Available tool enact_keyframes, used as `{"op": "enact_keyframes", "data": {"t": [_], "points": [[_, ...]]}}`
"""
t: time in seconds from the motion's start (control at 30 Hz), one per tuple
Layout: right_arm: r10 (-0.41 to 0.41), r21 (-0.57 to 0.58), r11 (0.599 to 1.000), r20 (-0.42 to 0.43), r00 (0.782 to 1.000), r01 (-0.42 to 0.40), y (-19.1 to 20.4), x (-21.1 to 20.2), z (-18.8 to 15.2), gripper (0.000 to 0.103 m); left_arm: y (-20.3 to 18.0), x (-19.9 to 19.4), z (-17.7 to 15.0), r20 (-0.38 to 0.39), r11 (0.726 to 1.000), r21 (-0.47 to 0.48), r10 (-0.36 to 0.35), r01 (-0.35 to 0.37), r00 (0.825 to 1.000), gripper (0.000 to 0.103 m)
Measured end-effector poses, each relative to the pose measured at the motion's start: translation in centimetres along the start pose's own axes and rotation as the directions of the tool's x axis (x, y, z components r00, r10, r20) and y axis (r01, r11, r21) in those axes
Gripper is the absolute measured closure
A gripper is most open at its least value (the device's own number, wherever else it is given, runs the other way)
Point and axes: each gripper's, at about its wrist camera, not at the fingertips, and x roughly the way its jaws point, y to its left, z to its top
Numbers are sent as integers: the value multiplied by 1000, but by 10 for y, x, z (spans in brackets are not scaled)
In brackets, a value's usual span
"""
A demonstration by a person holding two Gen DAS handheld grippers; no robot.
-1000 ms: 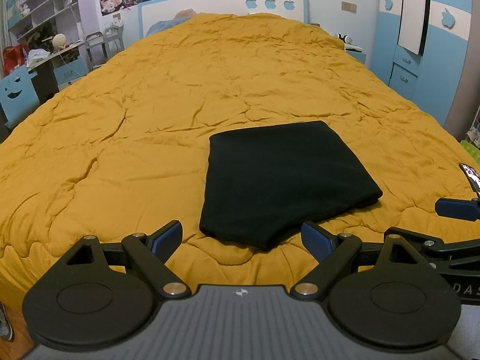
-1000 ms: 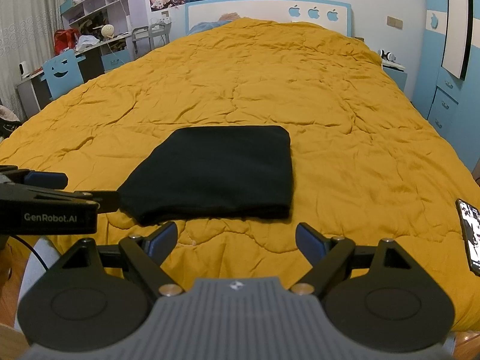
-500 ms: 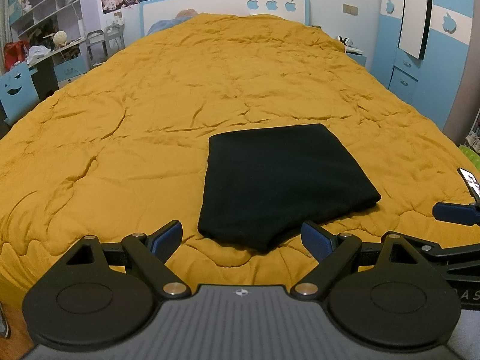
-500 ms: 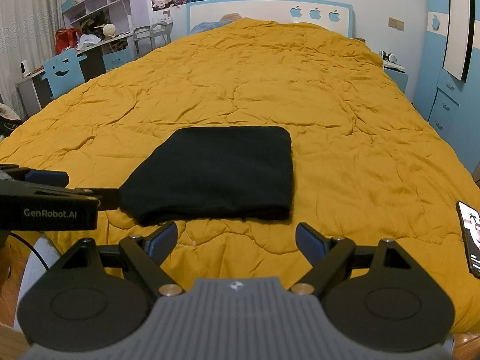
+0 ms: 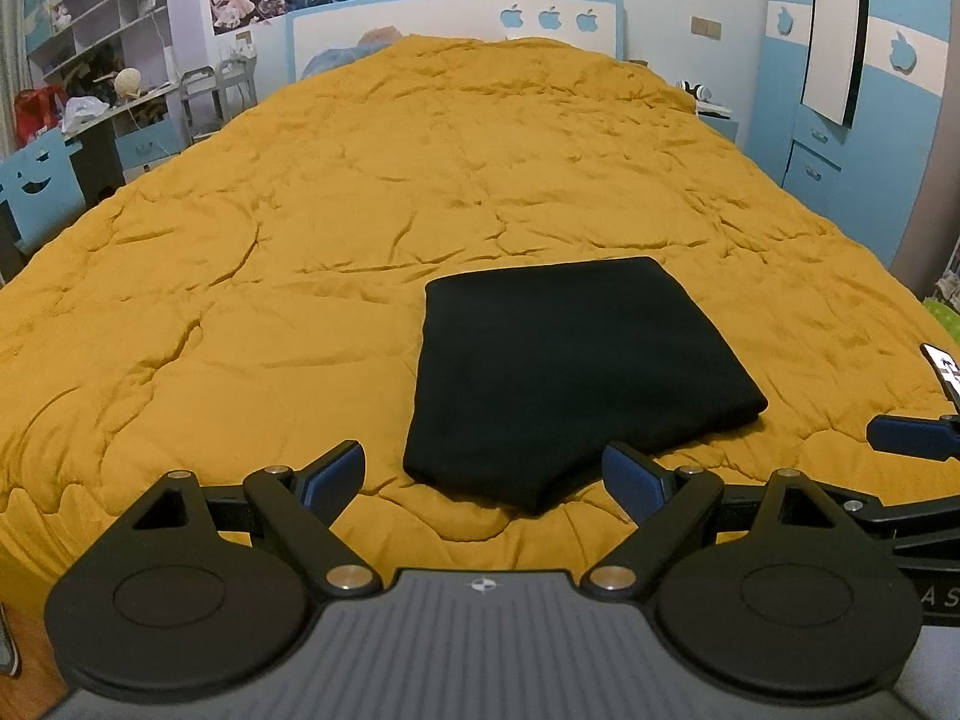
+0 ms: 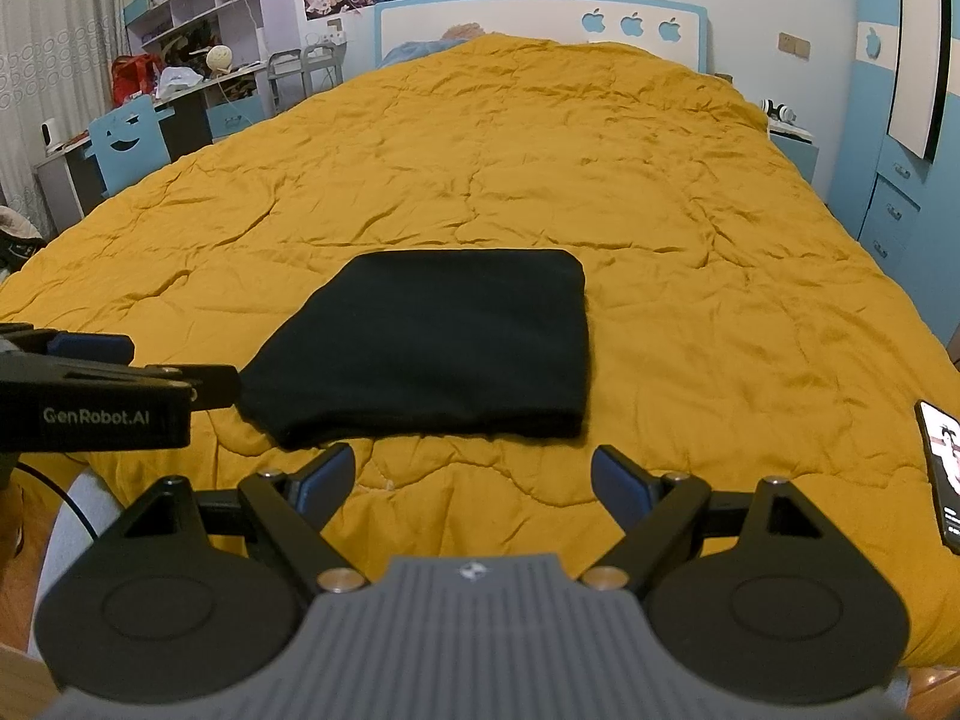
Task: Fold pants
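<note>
Both grippers, L (image 5: 483,471) & R (image 6: 471,474), gape wide, empty; pants (image 5: 570,372) look folded on bed (image 5: 300,240). Keep clear, don't snag.

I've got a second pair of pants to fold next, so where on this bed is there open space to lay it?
The quilt is bare from the folded black pants up to the headboard, and on the whole left side toward the desk. The near right edge is tighter: a phone lies there.
</note>
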Motion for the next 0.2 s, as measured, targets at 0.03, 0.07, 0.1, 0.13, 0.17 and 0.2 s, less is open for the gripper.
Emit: {"op": "enact_keyframes", "data": {"t": [0.03,0.07,0.1,0.13,0.17,0.2], "points": [[0,0,1000,-1,1000,0,0,0,0,21,0,0,0,2,1000,0,-2,2,1000,0],[1,0,1000,-3,1000,-1,-1,1,0,21,0,0,-1,3,1000,-1,-3,3,1000,0],[2,0,1000,-4,1000,-2,-1,2,0,21,1,0,0,5,1000,-1,-4,4,1000,0],[3,-1,1000,-5,1000,-3,-2,2,0,21,1,0,0,7,1000,-1,-4,4,1000,0],[2,0,1000,-5,1000,-2,-2,2,0,21,1,-1,0,9,1000,-3,-4,4,1000,0],[3,0,1000,-6,1000,-3,-2,3,0,21,1,-1,0,9,1000,-5,-5,5,1000,0]]}}
